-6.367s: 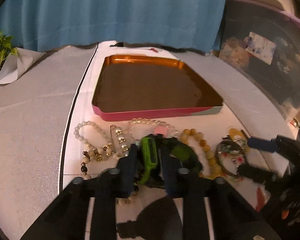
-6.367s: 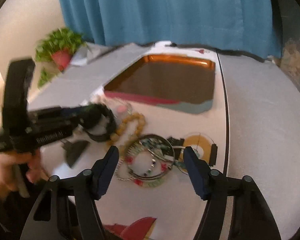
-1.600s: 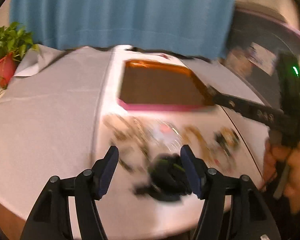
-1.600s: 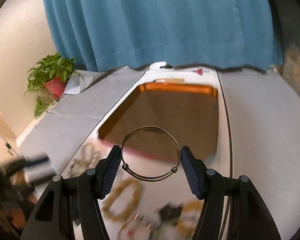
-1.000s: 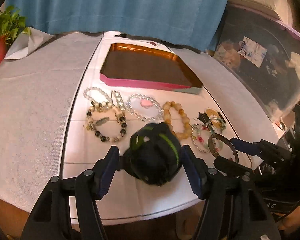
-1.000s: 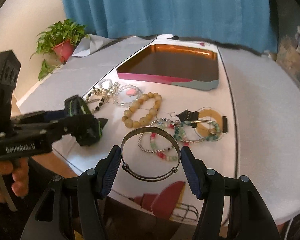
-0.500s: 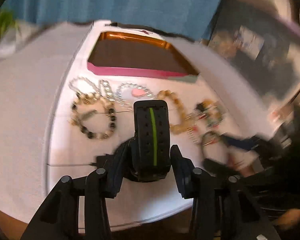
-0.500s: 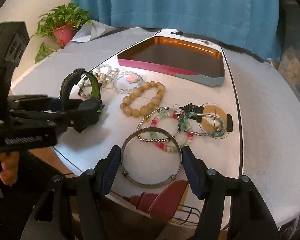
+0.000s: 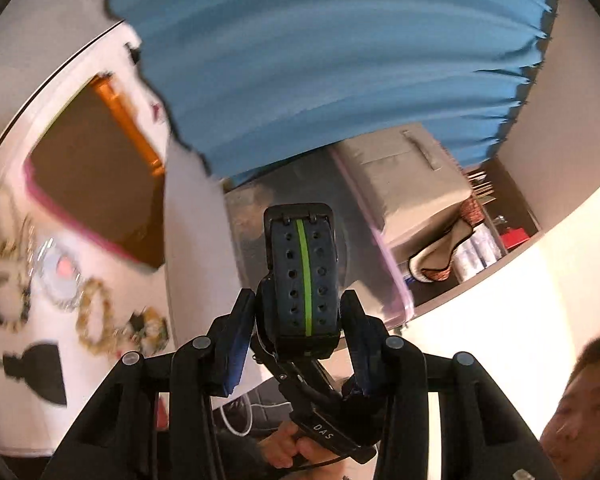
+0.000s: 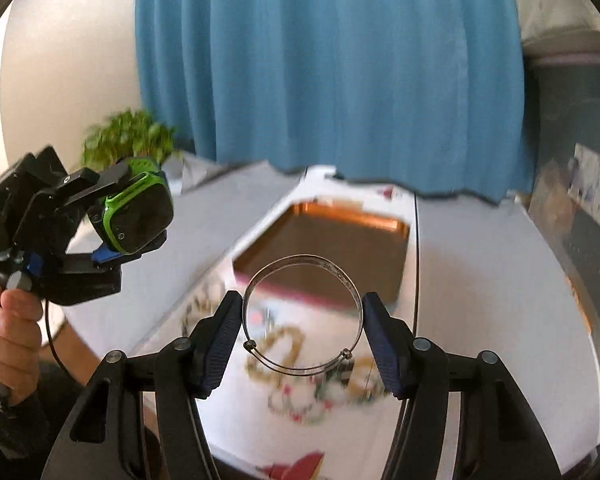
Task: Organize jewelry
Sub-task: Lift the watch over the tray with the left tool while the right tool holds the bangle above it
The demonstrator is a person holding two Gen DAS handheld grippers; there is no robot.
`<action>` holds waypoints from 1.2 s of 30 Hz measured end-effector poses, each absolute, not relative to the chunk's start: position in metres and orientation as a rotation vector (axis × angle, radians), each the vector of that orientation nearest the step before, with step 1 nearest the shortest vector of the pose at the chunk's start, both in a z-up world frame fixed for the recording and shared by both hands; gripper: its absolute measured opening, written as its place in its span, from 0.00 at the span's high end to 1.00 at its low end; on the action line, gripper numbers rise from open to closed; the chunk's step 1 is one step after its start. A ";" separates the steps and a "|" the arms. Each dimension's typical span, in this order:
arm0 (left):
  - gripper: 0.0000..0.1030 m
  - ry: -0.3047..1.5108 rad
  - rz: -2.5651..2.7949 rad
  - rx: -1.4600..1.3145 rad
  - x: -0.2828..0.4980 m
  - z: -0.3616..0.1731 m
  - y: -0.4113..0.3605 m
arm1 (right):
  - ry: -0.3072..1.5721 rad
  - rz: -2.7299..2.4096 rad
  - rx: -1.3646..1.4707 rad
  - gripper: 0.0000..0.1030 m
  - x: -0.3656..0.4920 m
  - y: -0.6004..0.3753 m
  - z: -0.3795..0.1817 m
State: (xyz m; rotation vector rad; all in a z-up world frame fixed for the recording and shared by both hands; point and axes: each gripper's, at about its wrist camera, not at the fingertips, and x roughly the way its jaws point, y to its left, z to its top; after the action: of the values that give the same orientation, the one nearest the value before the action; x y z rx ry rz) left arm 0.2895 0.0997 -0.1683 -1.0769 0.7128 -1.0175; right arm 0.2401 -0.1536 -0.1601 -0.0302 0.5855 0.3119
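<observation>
A black watch with a green stripe (image 9: 300,272) stands upright between the pads of my left gripper (image 9: 300,316), which is shut on it and held level in the air. In the right wrist view that left gripper (image 10: 124,216) hangs at the left with the watch (image 10: 140,212), a hand on its handle. My right gripper (image 10: 302,320) is shut on a thin silver bangle (image 10: 300,258), held above the table in front of the orange-rimmed tray (image 10: 380,222). The tray (image 9: 132,120) looks empty. Bead bracelets (image 9: 92,320) lie on the white table, blurred.
A blue curtain (image 10: 320,80) hangs behind the table. A potted plant (image 10: 128,140) stands at the far left. A clear storage box (image 9: 400,184) sits beside the table. More bracelets (image 10: 300,396) lie under the bangle. A hand (image 10: 8,320) grips the left handle.
Both grippers have risen off the table. The left one closed tighter on the watch, then swung and rolled towards the curtain and storage box. The right one kept the bangle.
</observation>
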 end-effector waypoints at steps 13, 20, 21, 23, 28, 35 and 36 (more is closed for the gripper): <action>0.62 0.668 -0.463 -0.451 0.345 -0.143 0.070 | 0.548 0.270 0.006 0.40 0.319 -0.152 -0.151; 0.62 0.689 -0.306 -0.219 0.376 -0.180 0.031 | 0.593 0.272 0.031 0.40 0.371 -0.153 -0.187; 0.62 0.690 -0.290 -0.195 0.382 -0.187 0.028 | 0.600 0.270 0.028 0.40 0.376 -0.153 -0.192; 0.62 0.691 -0.279 -0.173 0.393 -0.193 0.024 | 0.613 0.264 0.024 0.40 0.386 -0.153 -0.202; 0.62 0.697 -0.194 -0.092 0.414 -0.210 0.017 | 0.638 0.248 0.008 0.40 0.407 -0.149 -0.223; 0.62 0.754 -0.147 -0.017 0.435 -0.236 0.015 | 0.696 0.252 -0.017 0.40 0.432 -0.138 -0.253; 0.62 0.760 -0.148 -0.019 0.437 -0.238 0.015 | 0.710 0.256 -0.019 0.40 0.436 -0.137 -0.258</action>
State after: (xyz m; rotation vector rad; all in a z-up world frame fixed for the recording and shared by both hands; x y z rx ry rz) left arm 0.4366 0.0146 -0.2379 -0.0189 0.7599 -0.1476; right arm 0.4361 -0.1368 -0.2579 -0.0190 0.7103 0.2565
